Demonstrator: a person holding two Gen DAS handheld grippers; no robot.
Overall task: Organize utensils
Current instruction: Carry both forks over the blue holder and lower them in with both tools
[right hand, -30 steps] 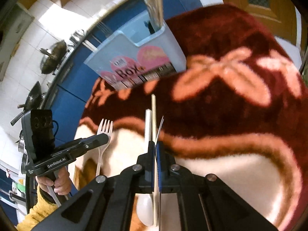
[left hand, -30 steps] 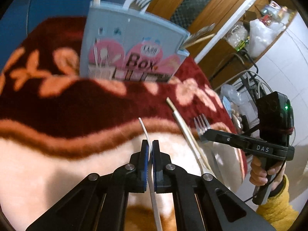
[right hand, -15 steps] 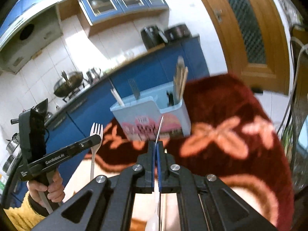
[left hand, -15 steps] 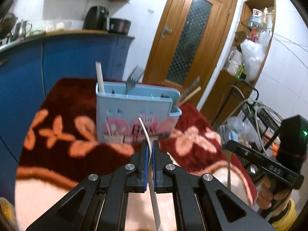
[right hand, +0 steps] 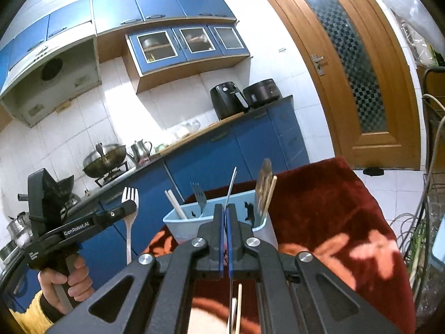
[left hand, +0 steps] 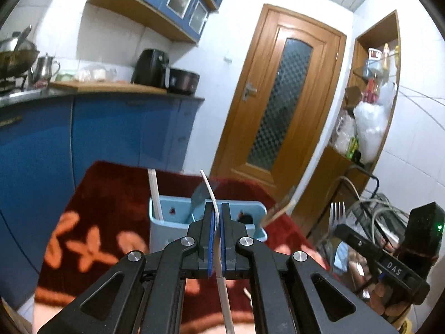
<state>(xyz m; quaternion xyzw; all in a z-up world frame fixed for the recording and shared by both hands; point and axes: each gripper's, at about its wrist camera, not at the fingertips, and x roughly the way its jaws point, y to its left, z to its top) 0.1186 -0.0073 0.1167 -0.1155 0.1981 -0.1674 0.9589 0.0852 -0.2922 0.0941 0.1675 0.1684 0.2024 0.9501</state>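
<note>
Left claw (left hand: 216,217) and right claw (right hand: 225,220) raised — each pinching a fork.

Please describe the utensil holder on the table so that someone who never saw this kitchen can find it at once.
Look at the table covered with a dark red blanket with orange flowers, in front of the blue kitchen cabinets. Near its far edge stands a light blue rectangular plastic utensil box. It is the only container there, with chopsticks and a fork standing upright inside.

Our left gripper (left hand: 216,217) sits low at frame centre, jaws pinched together. Our right gripper (right hand: 225,220) likewise, clamped. Lower left of the right view, our left hand (right hand: 65,284) grips its handle.
</note>
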